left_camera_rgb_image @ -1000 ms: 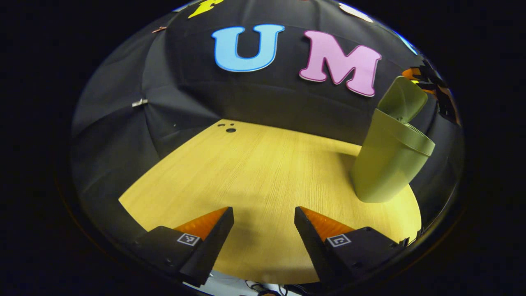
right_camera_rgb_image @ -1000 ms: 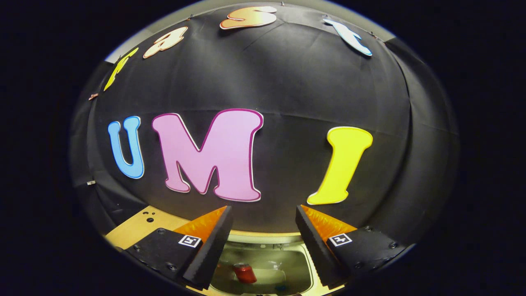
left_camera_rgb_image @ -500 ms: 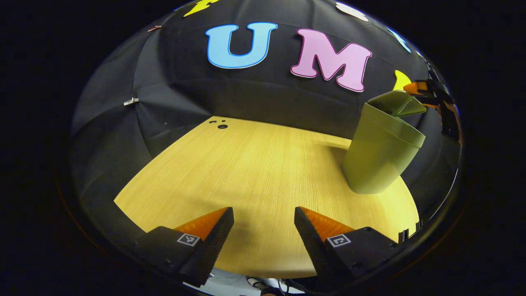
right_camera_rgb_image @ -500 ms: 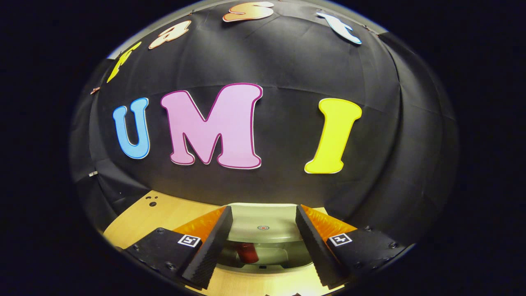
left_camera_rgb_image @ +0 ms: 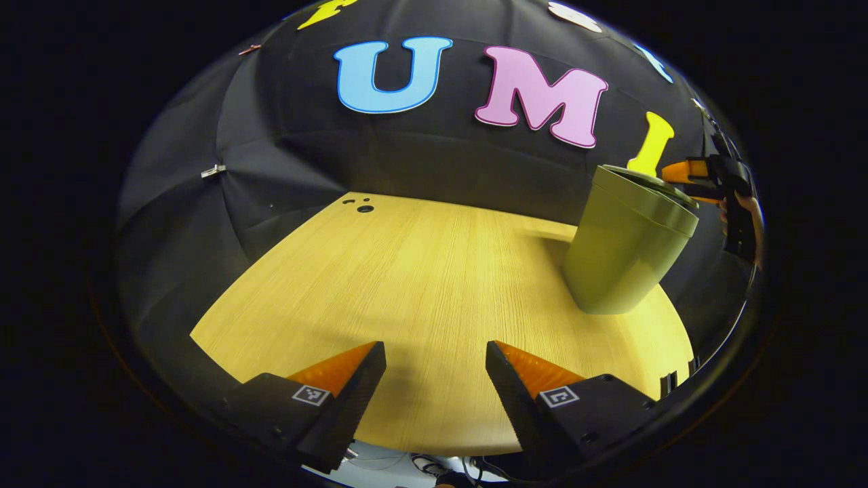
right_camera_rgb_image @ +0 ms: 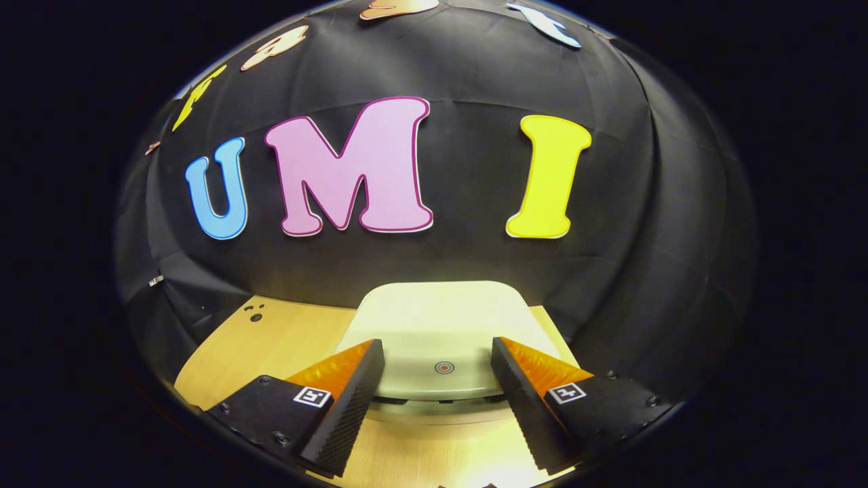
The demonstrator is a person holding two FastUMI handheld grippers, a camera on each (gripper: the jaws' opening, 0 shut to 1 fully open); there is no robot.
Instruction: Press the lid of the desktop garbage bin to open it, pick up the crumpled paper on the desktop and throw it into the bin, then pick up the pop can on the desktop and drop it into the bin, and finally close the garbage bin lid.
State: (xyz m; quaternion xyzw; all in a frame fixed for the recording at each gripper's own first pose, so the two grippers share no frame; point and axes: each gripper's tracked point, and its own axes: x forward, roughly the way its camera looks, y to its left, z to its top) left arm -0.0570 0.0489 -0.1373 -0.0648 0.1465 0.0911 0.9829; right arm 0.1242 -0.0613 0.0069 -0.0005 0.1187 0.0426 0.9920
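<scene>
Bin lid (right_camera_rgb_image: 441, 332) now lies flat on the garbage bin (left_camera_rgb_image: 627, 251), where a second ago it stood up over the pop can inside; closing looks done. My right claw (right_camera_rgb_image: 437, 369) hovers just above it, spread, empty; left claw (left_camera_rgb_image: 434, 369) likewise, well aside
</scene>
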